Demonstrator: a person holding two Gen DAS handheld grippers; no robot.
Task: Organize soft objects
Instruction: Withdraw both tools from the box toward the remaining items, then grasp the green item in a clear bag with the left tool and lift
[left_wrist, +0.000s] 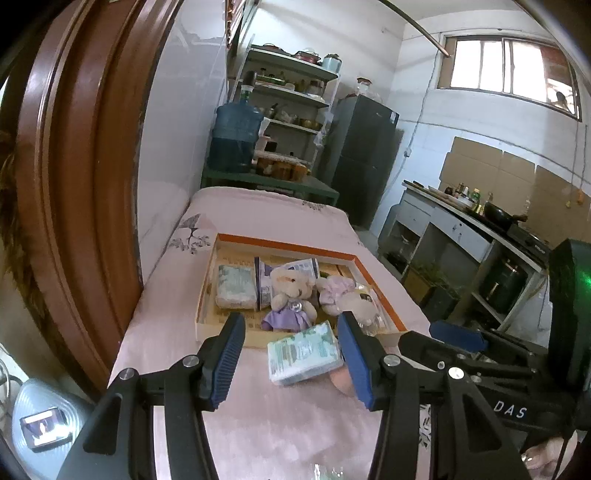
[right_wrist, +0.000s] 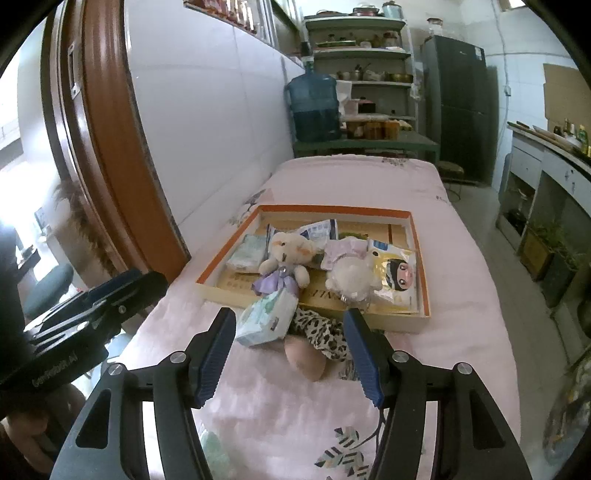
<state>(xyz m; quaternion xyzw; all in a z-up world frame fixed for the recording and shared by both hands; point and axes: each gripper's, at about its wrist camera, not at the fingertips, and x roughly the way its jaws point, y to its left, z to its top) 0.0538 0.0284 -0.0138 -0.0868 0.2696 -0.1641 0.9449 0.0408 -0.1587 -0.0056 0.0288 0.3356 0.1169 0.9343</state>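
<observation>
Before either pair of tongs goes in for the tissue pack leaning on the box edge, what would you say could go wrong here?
1. The tissue pack is propped against the box rim; a nudge may tip it flat or away.
2. It touches the purple-dressed bear, so open left tongs might snag the dress.
3. A leopard-print toy lies right beside it, between the open right tongs, and could be grabbed by mistake.

Left hand-held gripper (left_wrist: 291, 352) and right hand-held gripper (right_wrist: 290, 349) — black angular frames, ribbed blue pads, silver screws; white "DAS" lettering on the right one's body.
</observation>
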